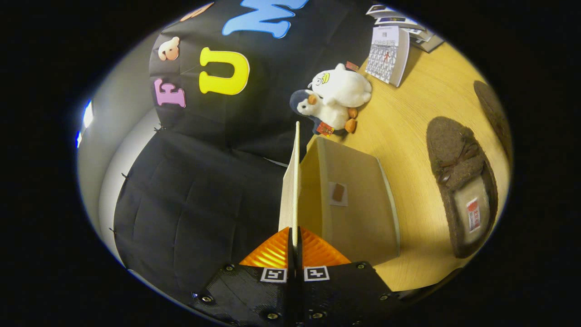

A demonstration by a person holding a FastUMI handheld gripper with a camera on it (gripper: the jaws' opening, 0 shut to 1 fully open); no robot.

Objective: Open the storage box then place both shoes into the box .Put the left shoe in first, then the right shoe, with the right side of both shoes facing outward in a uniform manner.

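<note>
While tongs [294, 243] pinch the box lid [295, 181] edge-on, box [358, 200] interior hidden, second shoe [494, 113] cut off.

1. Storage box [349, 204]: plain beige cardboard, open, standing on the wooden table just ahead of the fingers. A small brown patch on a pale square sits on its inner wall.
2. Box lid [294, 181]: thin flap, seen edge-on and raised, pinched between the two fingers of the gripper [295, 245], which are closed on its edge.
3. Near shoe [463, 181]: brown fuzzy moccasin slipper with a bow on the vamp and a pale lining with a label inside. It lies flat on the table beside the box, apart from it.
4. Second shoe [494, 113]: same brown material, lying beyond the first and only partly visible.
</note>
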